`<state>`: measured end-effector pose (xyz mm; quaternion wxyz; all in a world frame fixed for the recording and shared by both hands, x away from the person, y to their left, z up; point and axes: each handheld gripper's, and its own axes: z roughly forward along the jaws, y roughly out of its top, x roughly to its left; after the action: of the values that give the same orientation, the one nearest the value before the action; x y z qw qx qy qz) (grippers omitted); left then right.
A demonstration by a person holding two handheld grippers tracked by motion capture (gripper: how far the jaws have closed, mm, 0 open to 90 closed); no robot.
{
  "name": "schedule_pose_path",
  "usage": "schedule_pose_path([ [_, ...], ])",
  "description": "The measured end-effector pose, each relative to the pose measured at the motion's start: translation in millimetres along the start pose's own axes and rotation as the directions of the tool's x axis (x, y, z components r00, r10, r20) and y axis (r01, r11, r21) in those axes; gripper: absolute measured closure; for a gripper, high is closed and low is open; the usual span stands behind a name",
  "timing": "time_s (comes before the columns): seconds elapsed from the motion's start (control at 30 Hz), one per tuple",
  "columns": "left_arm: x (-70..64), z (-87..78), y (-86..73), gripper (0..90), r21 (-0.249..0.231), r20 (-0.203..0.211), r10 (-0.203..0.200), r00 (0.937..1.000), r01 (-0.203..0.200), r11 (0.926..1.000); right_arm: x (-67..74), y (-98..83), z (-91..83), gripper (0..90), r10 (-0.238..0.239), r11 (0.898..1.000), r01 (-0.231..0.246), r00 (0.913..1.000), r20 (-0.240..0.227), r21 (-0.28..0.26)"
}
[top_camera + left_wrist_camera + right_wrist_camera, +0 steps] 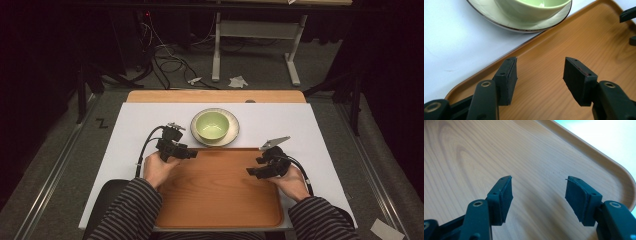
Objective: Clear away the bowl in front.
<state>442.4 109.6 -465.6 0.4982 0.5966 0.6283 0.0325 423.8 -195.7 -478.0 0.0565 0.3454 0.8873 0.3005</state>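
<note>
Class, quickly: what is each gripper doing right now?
Left gripper: open, holding nothing, over the tray.
Right gripper: open, holding nothing.

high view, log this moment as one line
left hand-held gripper: open, empty, over wooden tray | right hand-held gripper: open, empty, over tray | green bowl on brown-rimmed plate beyond tray

Smooth wood-grain tray (215, 200); glossy glazed green bowl (212, 125) and plate (233, 131); matt white tabletop (140, 120).

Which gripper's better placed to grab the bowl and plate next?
Left, probably. The left gripper sits beside the plate holding the green bowl, jaws open. The right gripper hovers over the wooden tray, farther away.
</note>
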Motion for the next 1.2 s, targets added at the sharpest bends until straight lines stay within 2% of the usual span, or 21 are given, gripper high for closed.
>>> schedule_pose_path([
  [0.03, -0.2, -0.9, 0.7, 44.6, 0.008, 0.001, 0.012, 0.9999, -0.012, 0.9999, 0.0, 0.0, 0.0, 40.1, 0.000, 1.000, 0.000, 1.0000, 0.000, 0.000],
  [0.07, -2.6, -1.4, 1.9, 44.6, -0.004, 0.005, 0.007, 1.0000, -0.007, 1.0000, 0.0, -0.1, 0.2, 40.1, -0.003, 1.000, 0.003, 1.0000, 0.000, 0.000],
  [0.27, -5.8, -2.5, 3.3, 44.6, -0.003, 0.015, 0.022, 0.9997, -0.021, 0.9998, -0.4, -0.3, 1.3, 40.1, -0.007, 1.000, 0.007, 1.0000, 0.004, 0.008],
  [0.43, -11.8, -3.2, 4.7, 44.4, -0.018, 0.027, 0.019, 0.9995, -0.019, 0.9997, 0.7, 0.0, 1.0, 40.1, -0.003, 1.000, 0.002, 1.0000, 0.004, 0.007],
  [0.83, -22.3, -4.0, 12.5, 43.7, -0.013, 0.047, 0.031, 0.9984, -0.030, 0.9995, 0.1, -0.3, 2.1, 40.1, -0.009, 1.000, 0.009, 1.0000, 0.001, 0.009],
  [0.93, -27.1, 0.0, 15.4, 43.7, -0.017, 0.054, 0.031, 0.9981, -0.030, 0.9994, -0.5, -0.2, 2.6, 40.1, -0.003, 1.000, 0.003, 1.0000, 0.002, 0.017],
  [1.03, -30.5, 4.1, 16.2, 43.6, 0.001, 0.057, 0.047, 0.9973, -0.047, 0.9989, 0.1, -0.2, 2.3, 40.1, -0.003, 1.000, 0.003, 1.0000, 0.002, 0.010],
  [1.2, -36.9, 7.6, 18.3, 43.7, -0.001, 0.063, 0.041, 0.9972, -0.041, 0.9991, 0.5, -0.1, 3.0, 40.1, -0.002, 1.000, 0.002, 1.0000, 0.002, 0.014],
])
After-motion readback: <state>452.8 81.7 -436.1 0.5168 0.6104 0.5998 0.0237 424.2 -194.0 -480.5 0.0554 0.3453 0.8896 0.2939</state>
